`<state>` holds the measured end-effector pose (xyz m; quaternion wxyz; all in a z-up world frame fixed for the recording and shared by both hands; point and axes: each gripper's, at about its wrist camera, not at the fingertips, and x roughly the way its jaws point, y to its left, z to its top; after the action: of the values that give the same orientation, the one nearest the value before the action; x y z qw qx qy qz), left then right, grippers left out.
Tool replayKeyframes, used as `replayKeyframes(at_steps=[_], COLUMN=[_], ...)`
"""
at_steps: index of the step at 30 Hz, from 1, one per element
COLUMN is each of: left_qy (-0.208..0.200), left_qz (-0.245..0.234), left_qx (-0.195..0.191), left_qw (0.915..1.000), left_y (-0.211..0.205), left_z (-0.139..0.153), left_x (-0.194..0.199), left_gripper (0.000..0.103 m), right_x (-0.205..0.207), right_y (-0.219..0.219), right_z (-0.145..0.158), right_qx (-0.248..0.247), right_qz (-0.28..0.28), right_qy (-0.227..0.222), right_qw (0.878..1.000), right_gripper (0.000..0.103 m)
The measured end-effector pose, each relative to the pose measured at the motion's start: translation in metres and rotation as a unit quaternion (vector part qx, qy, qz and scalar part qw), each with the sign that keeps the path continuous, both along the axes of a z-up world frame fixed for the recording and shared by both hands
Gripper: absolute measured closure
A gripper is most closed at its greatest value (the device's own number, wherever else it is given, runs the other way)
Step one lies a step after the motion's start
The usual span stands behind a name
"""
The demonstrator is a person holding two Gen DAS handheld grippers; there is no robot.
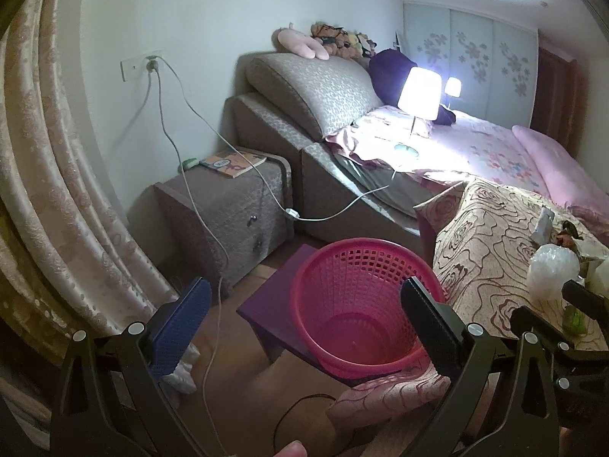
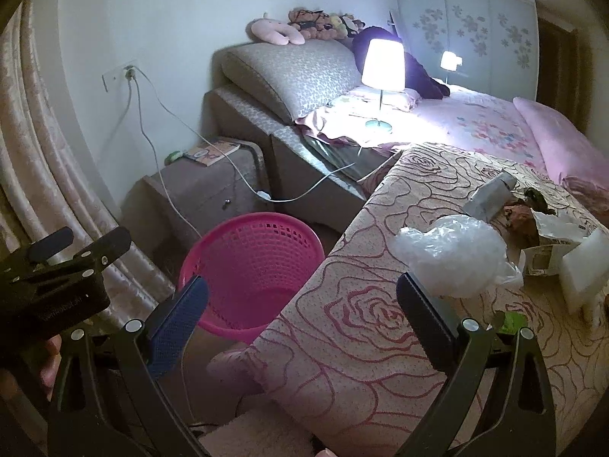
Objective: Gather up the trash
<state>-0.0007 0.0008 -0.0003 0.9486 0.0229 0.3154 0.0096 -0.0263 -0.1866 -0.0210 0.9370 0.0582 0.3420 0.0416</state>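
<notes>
One pink perforated plastic wastebasket (image 1: 356, 304) stands on a purple flat stand (image 1: 278, 297) on the floor, just beside the edge of the desk covered in a beige rose-patterned cloth (image 2: 380, 304). The basket looks empty inside.

On the cloth lies the trash: one crumpled clear plastic bag (image 2: 453, 255), one torn open cardboard box (image 2: 552, 243), one white foam block (image 2: 582, 270), one small grey-white carton (image 2: 491, 194), one brownish crumpled scrap (image 2: 517, 213) and one small green piece (image 2: 512, 321) near the right jaw finger. The far items overlap, so the count beyond these cannot be told.

The left gripper (image 1: 304, 327) hovers over the basket with its jaws spread wide, one blue finger left of the basket and one black finger over its right rim area; they hold nothing. The right gripper (image 2: 302, 327) hangs over the desk's near corner, jaws equally wide apart and empty, the plastic bag just beyond the black finger and not touched.

Two lit table lamps (image 2: 382, 64) stand by the pink bed (image 2: 495, 125). One grey bedside cabinet (image 1: 228, 205) carries one book (image 1: 233, 162).
</notes>
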Motion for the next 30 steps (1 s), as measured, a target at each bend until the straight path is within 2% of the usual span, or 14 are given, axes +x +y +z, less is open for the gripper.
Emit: replayKeyframes(at_steps=[30], left_qy=[0.003], left_qz=[-0.001], left_qx=[0.002], left_qw=[1.0], left_y=[-0.0024], left_z=[-0.002], left_x=[-0.0004], left_gripper=[0.007], right_x=[-0.0019], right_y=[-0.0017], right_z=[-0.0032], right_qx=[0.004], right_qz=[0.001], right_qy=[0.002], right_qw=[1.0], right_gripper=[0.007])
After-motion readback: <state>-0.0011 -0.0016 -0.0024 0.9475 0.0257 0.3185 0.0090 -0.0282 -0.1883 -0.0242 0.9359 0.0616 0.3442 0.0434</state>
